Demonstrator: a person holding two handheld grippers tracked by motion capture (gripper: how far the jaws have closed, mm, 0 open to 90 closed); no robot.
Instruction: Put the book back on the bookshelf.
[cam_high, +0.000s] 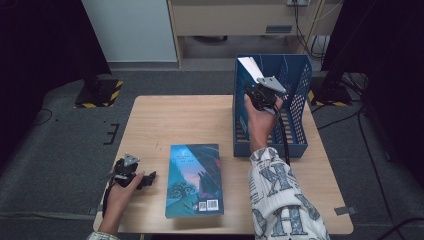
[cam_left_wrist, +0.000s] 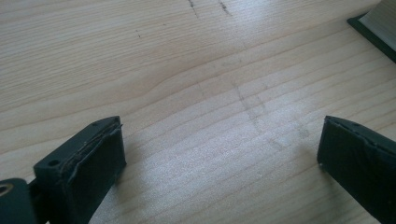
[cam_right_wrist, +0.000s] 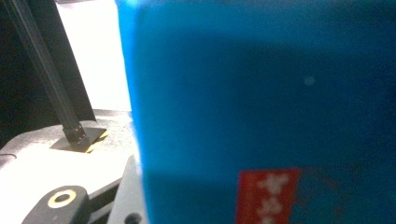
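My right gripper (cam_high: 261, 95) is raised over the left part of a blue slotted crate (cam_high: 295, 100) at the table's far right. It is shut on a blue-covered book (cam_right_wrist: 261, 102) with a red label, which stands upright inside the crate with its white page edge (cam_high: 248, 67) showing. A second book (cam_high: 194, 179), with a blue-green illustrated cover, lies flat at the table's front middle. To its left my left gripper (cam_high: 147, 177) rests low on the wood. Its jaws stand wide open (cam_left_wrist: 219, 140) over bare tabletop, and a corner of the flat book (cam_left_wrist: 373, 28) lies beyond them.
The wooden table (cam_high: 180, 120) has free surface across its far left and middle. Grey carpet surrounds it. A black stand base with yellow stripes (cam_high: 97, 92) sits on the floor at the far left, and cables run along the floor at the right.
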